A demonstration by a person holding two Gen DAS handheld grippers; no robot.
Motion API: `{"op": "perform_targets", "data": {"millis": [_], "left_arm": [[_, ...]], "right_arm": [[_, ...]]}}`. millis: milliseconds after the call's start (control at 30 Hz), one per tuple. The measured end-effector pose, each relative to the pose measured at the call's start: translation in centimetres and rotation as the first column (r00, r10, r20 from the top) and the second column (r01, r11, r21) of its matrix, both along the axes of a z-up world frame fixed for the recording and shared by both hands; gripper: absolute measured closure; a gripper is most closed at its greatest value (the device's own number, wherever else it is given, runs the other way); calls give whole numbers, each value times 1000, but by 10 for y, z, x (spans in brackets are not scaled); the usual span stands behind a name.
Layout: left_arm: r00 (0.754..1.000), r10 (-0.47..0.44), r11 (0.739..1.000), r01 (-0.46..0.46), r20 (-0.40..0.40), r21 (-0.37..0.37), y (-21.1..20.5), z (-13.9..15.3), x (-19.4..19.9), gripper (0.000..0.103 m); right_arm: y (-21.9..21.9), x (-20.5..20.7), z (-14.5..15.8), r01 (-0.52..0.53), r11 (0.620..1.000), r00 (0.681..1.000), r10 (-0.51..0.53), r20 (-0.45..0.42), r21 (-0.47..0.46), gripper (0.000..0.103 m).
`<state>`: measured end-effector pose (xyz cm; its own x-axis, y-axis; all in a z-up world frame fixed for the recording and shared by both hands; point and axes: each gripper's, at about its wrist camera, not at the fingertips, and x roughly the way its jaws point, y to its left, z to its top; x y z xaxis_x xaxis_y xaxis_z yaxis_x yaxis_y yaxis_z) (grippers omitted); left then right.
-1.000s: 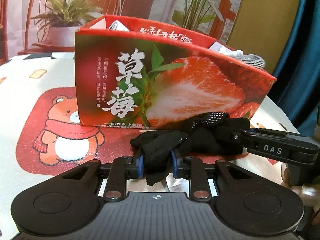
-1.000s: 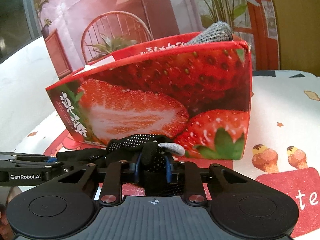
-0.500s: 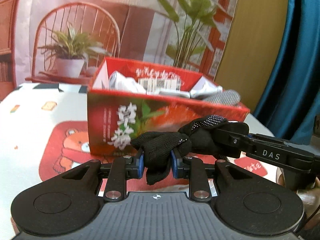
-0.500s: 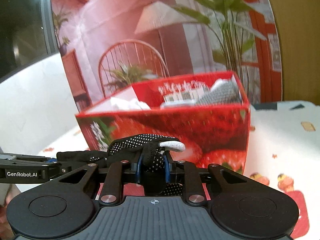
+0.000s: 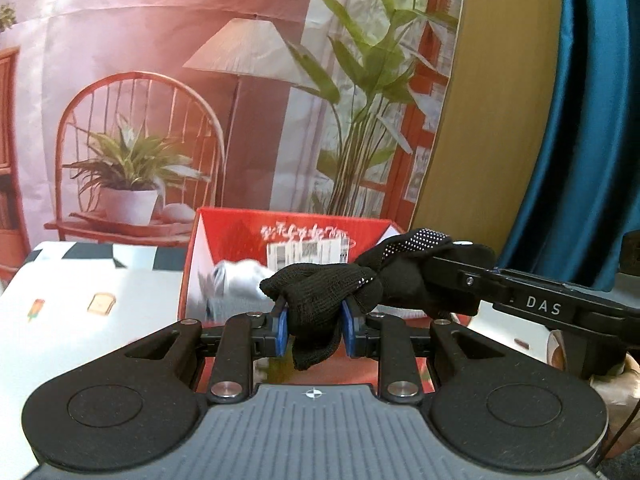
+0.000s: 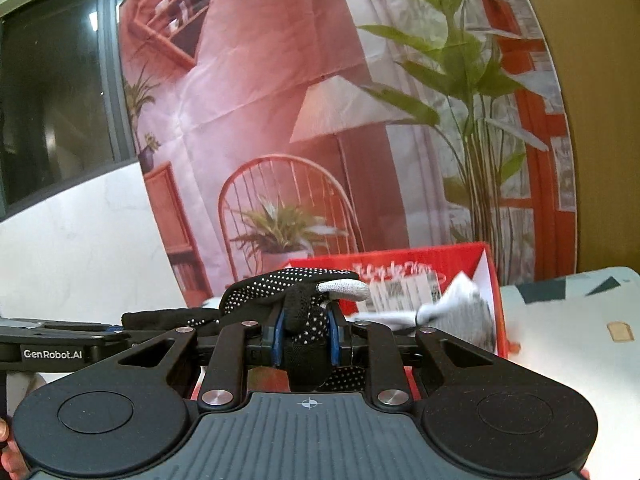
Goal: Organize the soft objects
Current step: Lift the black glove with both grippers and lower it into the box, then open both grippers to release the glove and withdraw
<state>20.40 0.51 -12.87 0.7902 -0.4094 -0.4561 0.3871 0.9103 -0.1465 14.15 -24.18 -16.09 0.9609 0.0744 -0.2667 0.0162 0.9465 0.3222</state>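
A black knit glove (image 5: pixel 320 296) with white grip dots and a grey fingertip (image 6: pixel 344 289) hangs in the air between both grippers. My left gripper (image 5: pixel 313 330) is shut on one end of it. My right gripper (image 6: pixel 306 338) is shut on the other end; it enters the left wrist view from the right as a black arm (image 5: pixel 540 304). Behind and below the glove stands the open red strawberry box (image 5: pixel 288 240), seen too in the right wrist view (image 6: pixel 460 256). Inside it lie white and grey soft items (image 5: pixel 236 280) (image 6: pixel 460 308).
The box sits on a tablecloth (image 5: pixel 80 300) printed with cartoon pictures. A photo backdrop (image 5: pixel 200 100) of a chair, potted plant and lamp hangs behind the table. A blue curtain (image 5: pixel 592 120) is at the right. A hand (image 6: pixel 12 456) shows at the lower left edge.
Both grippers have risen together with the glove stretched between them. The box, seen side-on before, now sits lower in view, with its open top and contents showing.
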Motion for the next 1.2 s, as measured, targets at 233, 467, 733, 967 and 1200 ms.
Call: {"op": "perform_targets", "data": {"millis": [233,467,733,967,1200], "left_arm": [[995,-27,999,31,-93,41,-13,1,58,76],[969,-12,998,28,-247,63,-23,-31,116,76],[949,19,995,14,-314,103,-32,-63,139,75],[952,27,993,9,-304,116,-30,-69,142,75],[962,15,991,22,-273,134,-32,-66,136,63]], "right_arm": [[-21,54,12,10,1000,992,-11,-127,-9,84],[-34,104,-10,22,999,955,-28,-295,-24,84],[-36,143,-45,48,998,888,-58,-457,-33,84],[-25,164,-53,-2,997,848,-40,-529,-79,84],[-23,165,-60,-4,997,836,-38,-548,-75,84]]}}
